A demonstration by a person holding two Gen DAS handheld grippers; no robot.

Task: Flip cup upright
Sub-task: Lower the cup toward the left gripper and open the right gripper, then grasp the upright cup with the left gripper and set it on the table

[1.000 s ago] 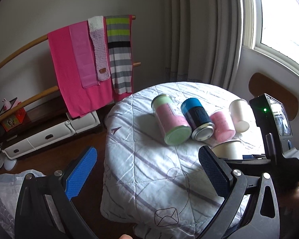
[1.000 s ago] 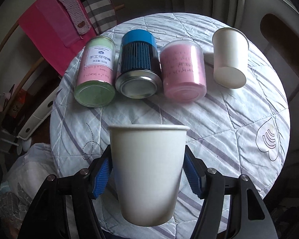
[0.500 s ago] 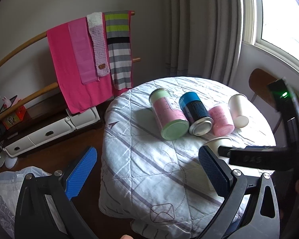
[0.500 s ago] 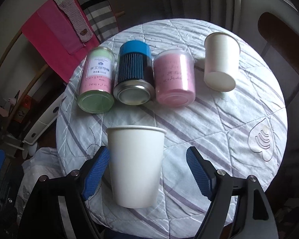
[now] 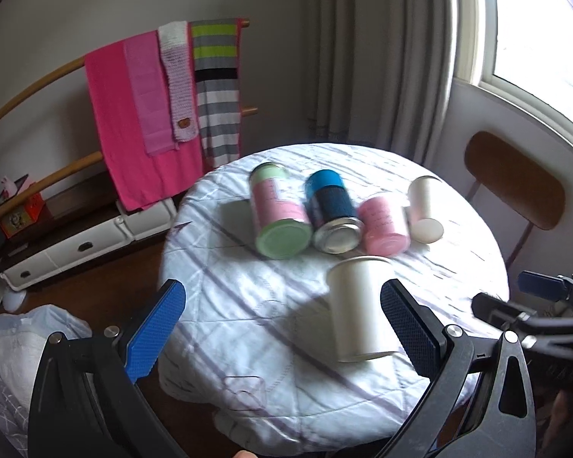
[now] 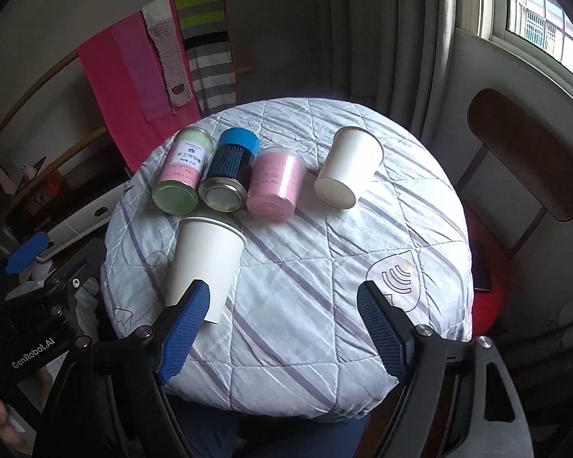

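A white paper cup point(image 6: 206, 263) stands upright, mouth up, on the round quilted table point(image 6: 363, 267); it also shows in the left wrist view point(image 5: 359, 309). My right gripper point(image 6: 282, 330) is open and empty, pulled back from the cup, its left finger just in front of the cup's base. A second white paper cup point(image 6: 349, 166) lies on its side at the far right of the table, also in the left wrist view point(image 5: 424, 206). My left gripper point(image 5: 282, 328) is open and empty, off the table's near-left edge.
Three canisters lie on their sides in a row: green-pink point(image 6: 181, 173), blue point(image 6: 231, 173), pink point(image 6: 277, 183). A wooden chair point(image 6: 527, 160) stands right of the table. A rack with pink and striped cloths point(image 5: 164, 103) and a low white shelf point(image 5: 76, 244) stand behind.
My right gripper opened and let go of the cup, which now stands on the table, then drew back and up. My left gripper also drew back a little.
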